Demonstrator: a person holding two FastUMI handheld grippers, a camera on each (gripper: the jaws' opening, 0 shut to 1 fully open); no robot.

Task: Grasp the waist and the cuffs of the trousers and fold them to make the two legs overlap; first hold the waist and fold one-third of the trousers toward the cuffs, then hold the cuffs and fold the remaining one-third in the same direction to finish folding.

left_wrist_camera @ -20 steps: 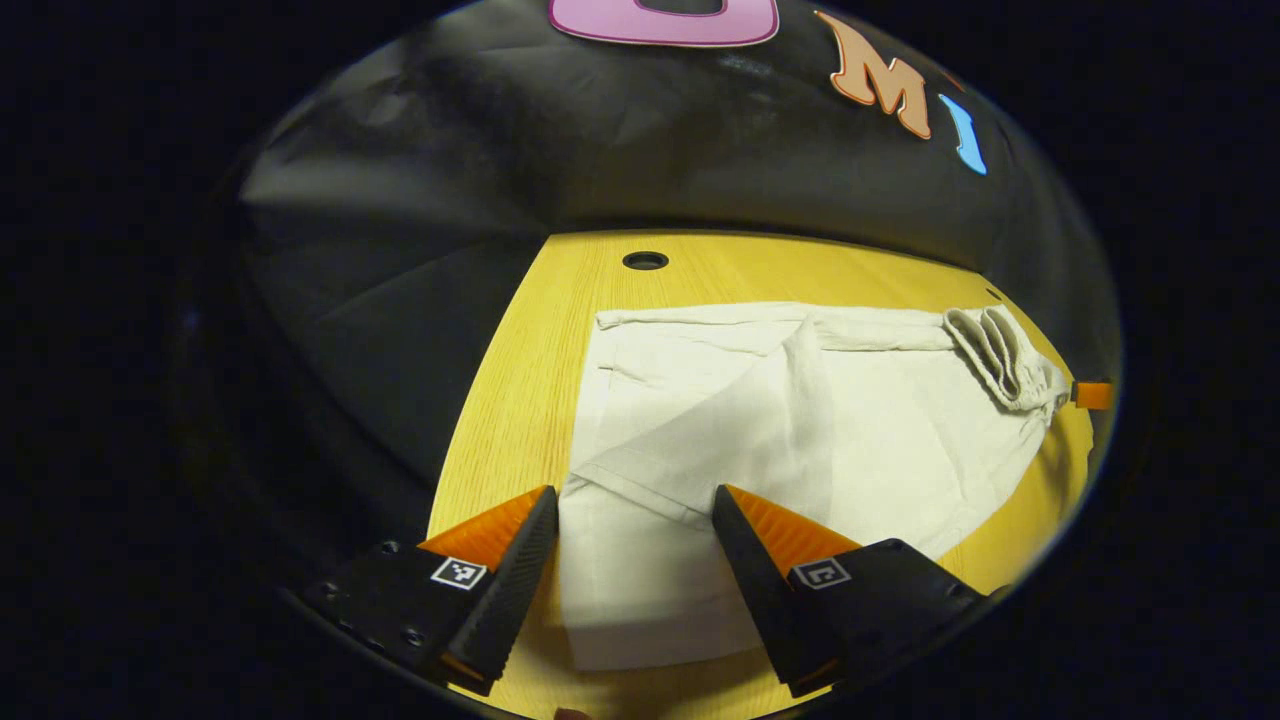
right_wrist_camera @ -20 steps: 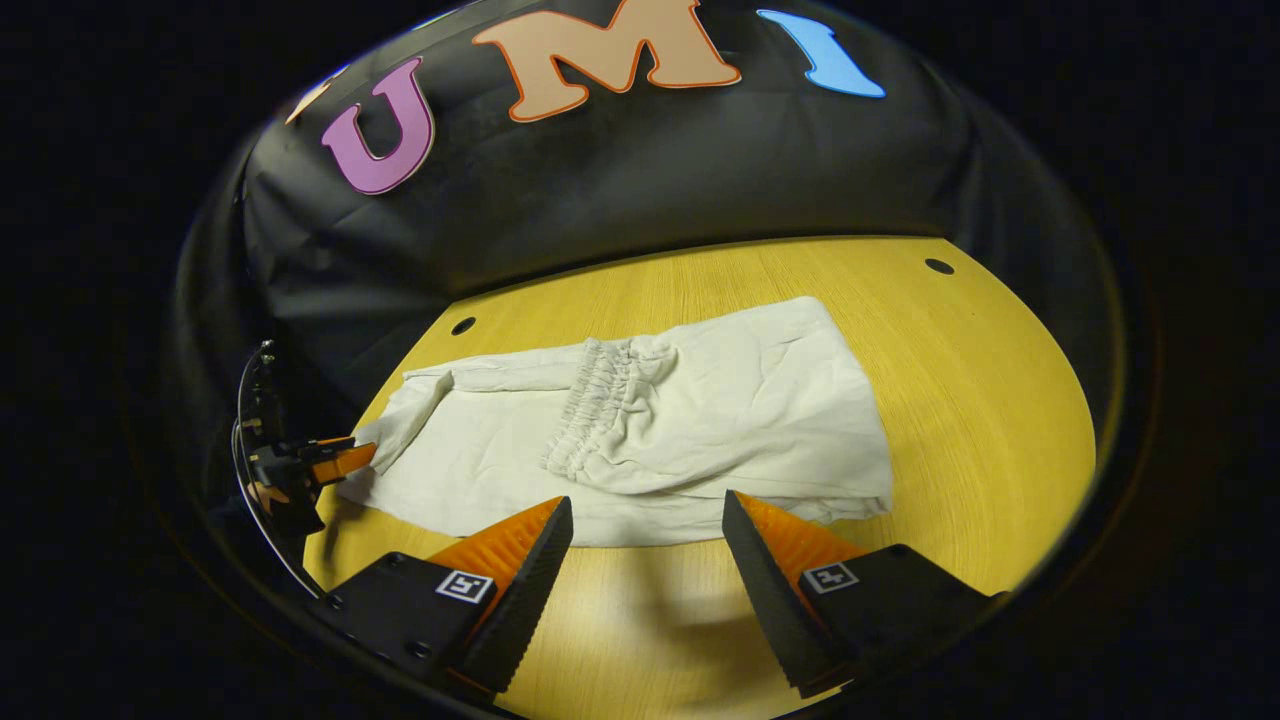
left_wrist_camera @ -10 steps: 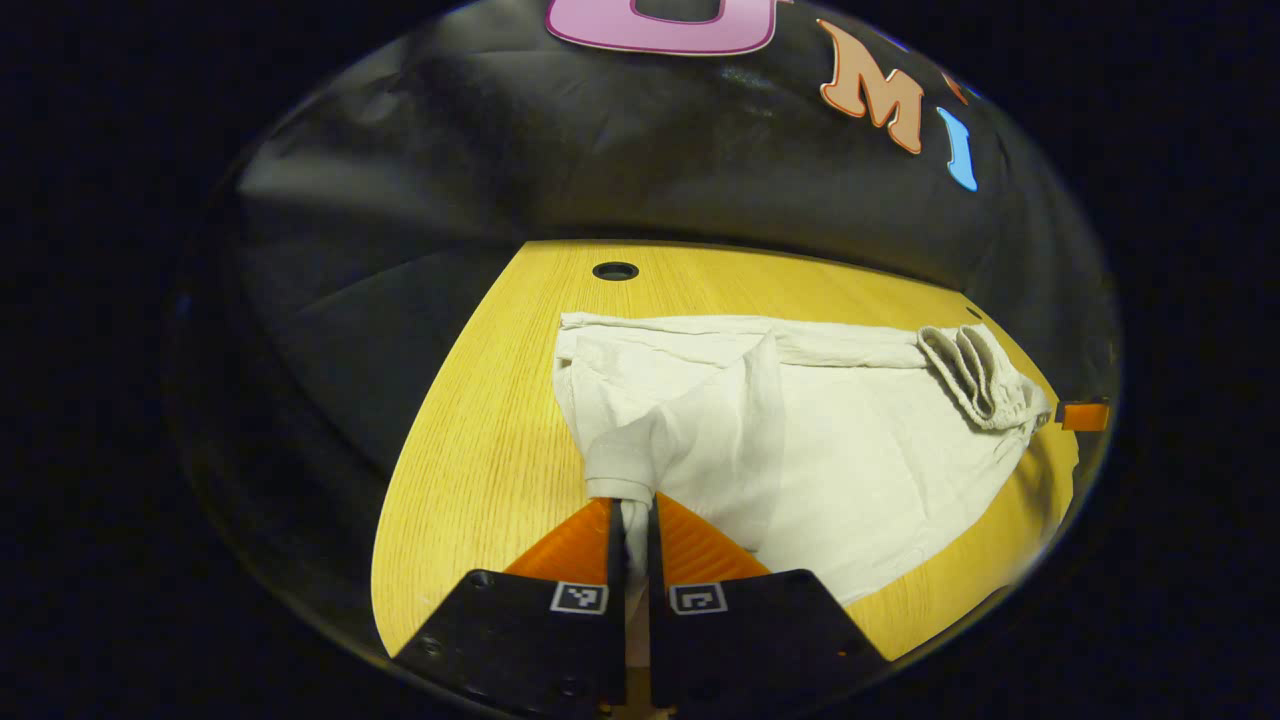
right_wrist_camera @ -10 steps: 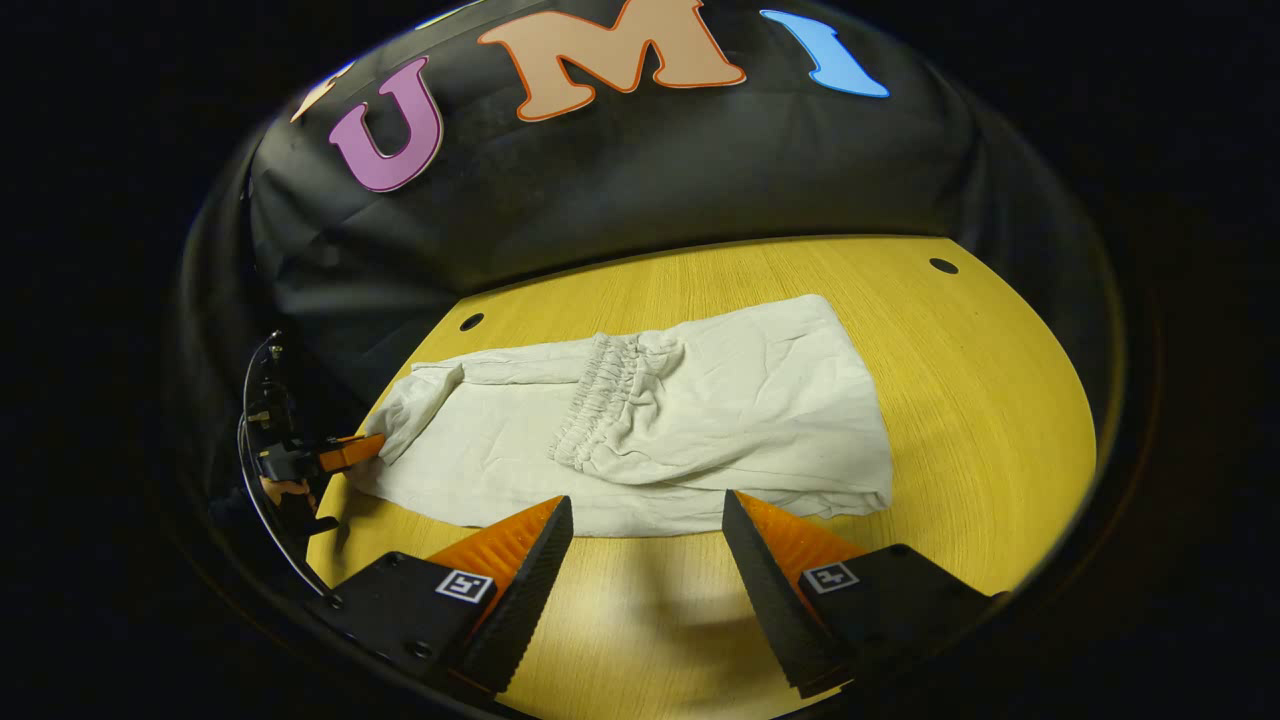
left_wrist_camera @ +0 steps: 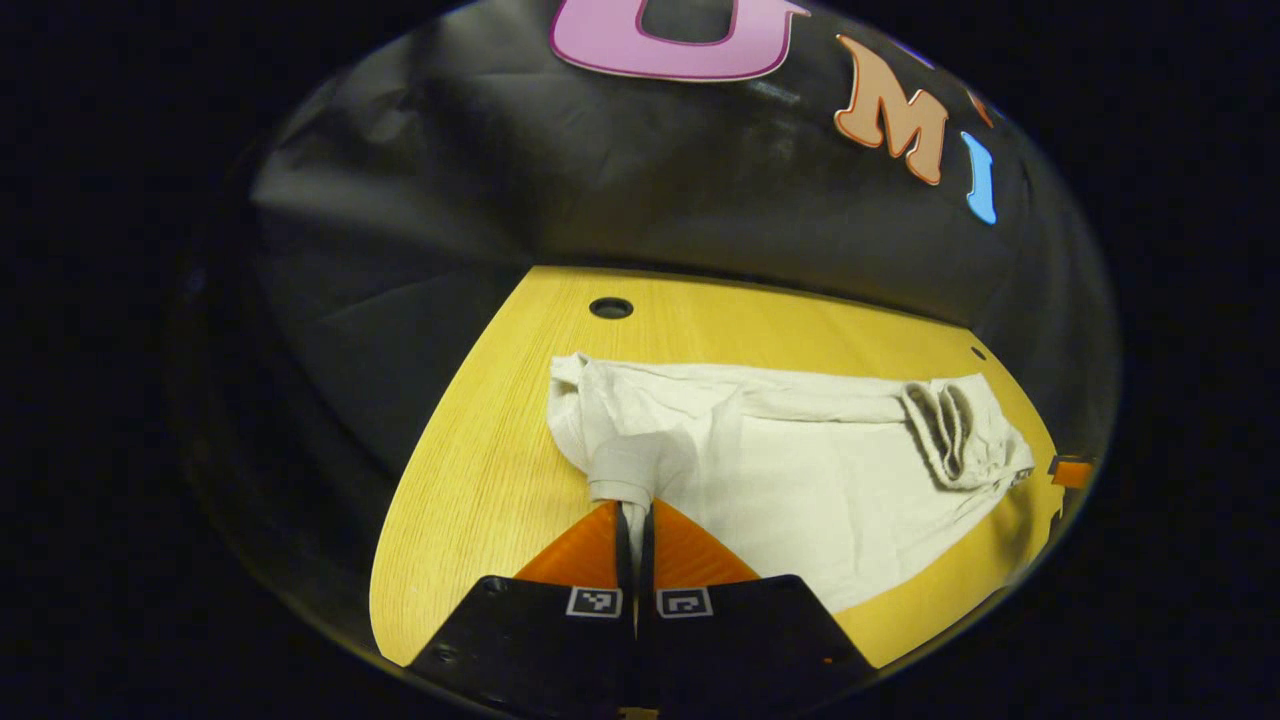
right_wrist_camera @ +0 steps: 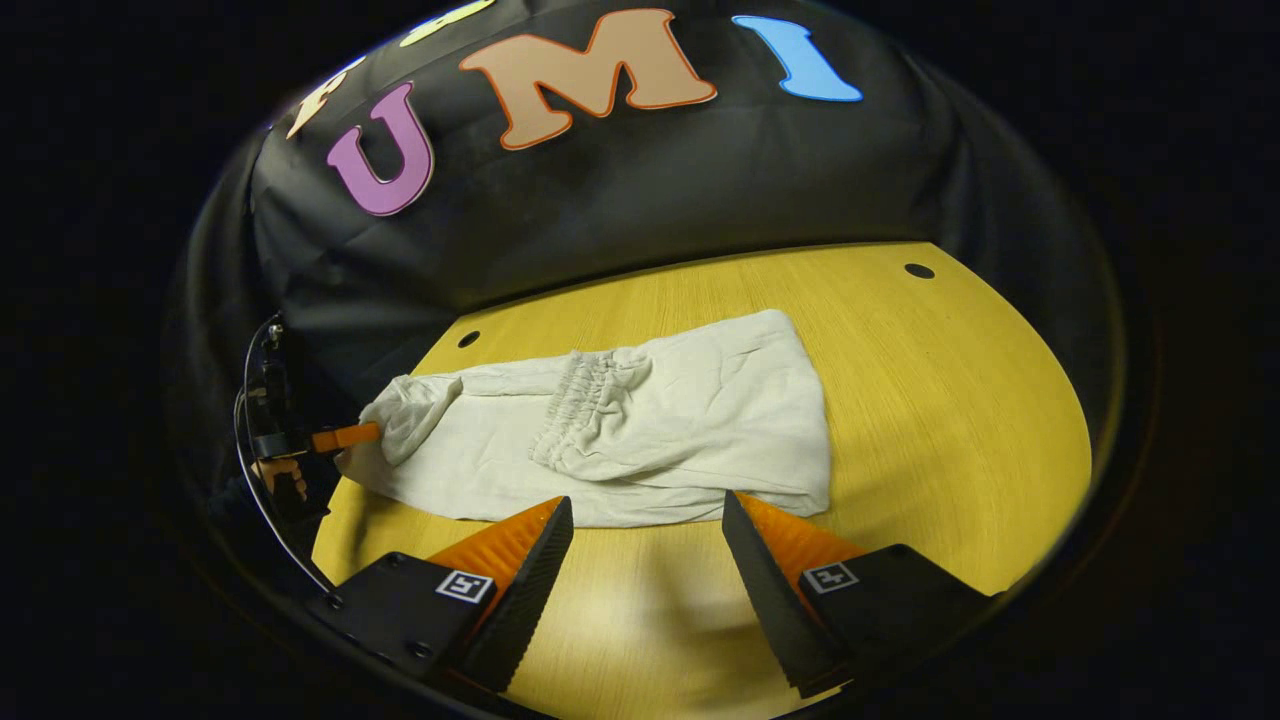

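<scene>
- My left gripper is clamped tight on a bunched corner of the cuffs, the cloth pinched up between both fingers and raised off the table.
- My right gripper stands wide with nothing between its fingers, hovering just short of the near edge of the trousers, not touching them.
- The trousers lie on the wooden table, legs overlapped. The waist is already folded in and rests mid-garment, so I judge the first third done and the cuff fold just beginning.
- To do it well, I would carry the cuff end up and over toward the waist in a low, even arc, and land it square on the folded part. With only one corner gripped, the far corner may trail and skew the fold; I would bring the right gripper to steady the stack.
- Against a second ago: the left fingers were then spread either side of the flat cuff edge; now they have closed and lifted it into a peak. The right gripper has barely changed.
</scene>
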